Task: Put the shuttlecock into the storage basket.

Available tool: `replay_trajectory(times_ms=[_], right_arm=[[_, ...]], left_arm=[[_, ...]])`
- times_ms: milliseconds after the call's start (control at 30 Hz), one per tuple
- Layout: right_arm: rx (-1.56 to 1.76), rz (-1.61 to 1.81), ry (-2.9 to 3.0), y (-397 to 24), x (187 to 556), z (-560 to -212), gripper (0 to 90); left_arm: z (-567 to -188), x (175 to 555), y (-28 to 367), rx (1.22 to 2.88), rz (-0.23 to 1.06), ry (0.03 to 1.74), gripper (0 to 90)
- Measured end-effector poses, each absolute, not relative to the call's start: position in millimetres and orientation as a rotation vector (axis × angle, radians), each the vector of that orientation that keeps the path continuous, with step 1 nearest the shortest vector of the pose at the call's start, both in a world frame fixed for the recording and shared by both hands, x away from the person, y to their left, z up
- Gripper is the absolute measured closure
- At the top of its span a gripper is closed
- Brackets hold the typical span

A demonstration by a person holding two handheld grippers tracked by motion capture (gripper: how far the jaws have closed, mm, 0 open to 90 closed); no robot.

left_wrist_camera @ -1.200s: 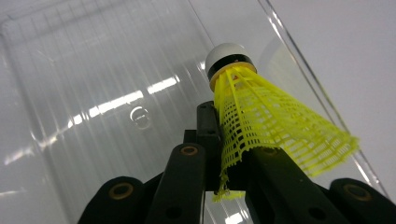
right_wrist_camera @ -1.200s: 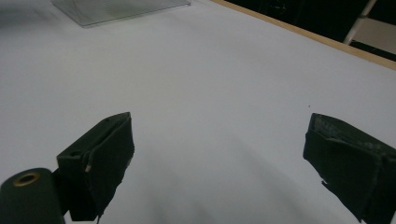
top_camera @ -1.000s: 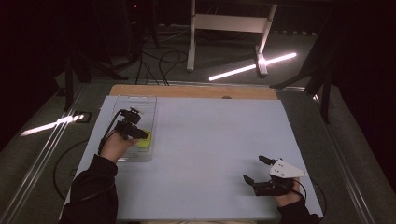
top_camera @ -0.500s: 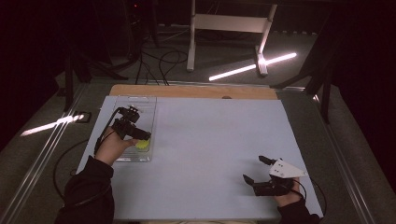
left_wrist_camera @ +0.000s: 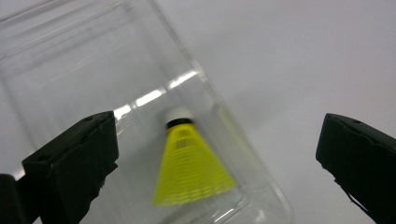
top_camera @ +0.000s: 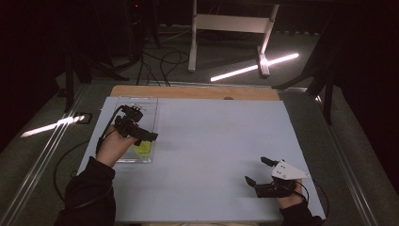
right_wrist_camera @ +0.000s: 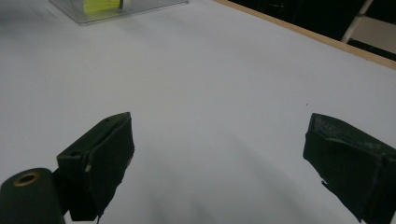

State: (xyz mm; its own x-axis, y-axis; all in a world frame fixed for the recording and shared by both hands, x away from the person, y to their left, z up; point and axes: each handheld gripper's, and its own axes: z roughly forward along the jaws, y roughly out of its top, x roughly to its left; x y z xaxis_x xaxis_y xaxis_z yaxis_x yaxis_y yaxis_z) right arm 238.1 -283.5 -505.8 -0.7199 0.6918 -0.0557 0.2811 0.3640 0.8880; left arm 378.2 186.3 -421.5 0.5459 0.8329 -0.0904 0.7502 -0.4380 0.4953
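A yellow shuttlecock [left_wrist_camera: 189, 163] with a white cork tip lies on its side in a clear plastic box [left_wrist_camera: 93, 56]. My left gripper [left_wrist_camera: 219, 140] hangs just above it; its jaws have just been opening and now stand wide, with nothing pressed between them. In the high view the left gripper [top_camera: 141, 134] hovers over the box [top_camera: 141, 110] at the table's left, the shuttlecock [top_camera: 142, 147] beneath it. My right gripper [top_camera: 255, 170] rests open near the front right edge. In the right gripper view the right gripper [right_wrist_camera: 219, 140] is open over bare table, and the box [right_wrist_camera: 140, 9] lies far off.
A pale sheet [top_camera: 221, 141] covers the table, with a wooden strip [top_camera: 197, 92] along its far edge. Beyond it are a white stand's legs [top_camera: 226, 28] and cables on a dark floor. A cable [top_camera: 66, 160] trails off the table's left side.
The left gripper's jaws have opened and the hand has lifted slightly above the box. The shuttlecock has been let go and lies in the box. The right gripper has not moved.
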Motion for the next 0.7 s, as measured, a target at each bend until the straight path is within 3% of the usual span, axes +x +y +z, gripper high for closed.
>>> replay_trajectory(times_ms=[700], right_arm=[[0.847,1.316,2.208,-283.5,237.8,-505.7,8.6]], left_arm=[[-417.0,358.6,149.9,2.311,0.077,0.763,0.1]])
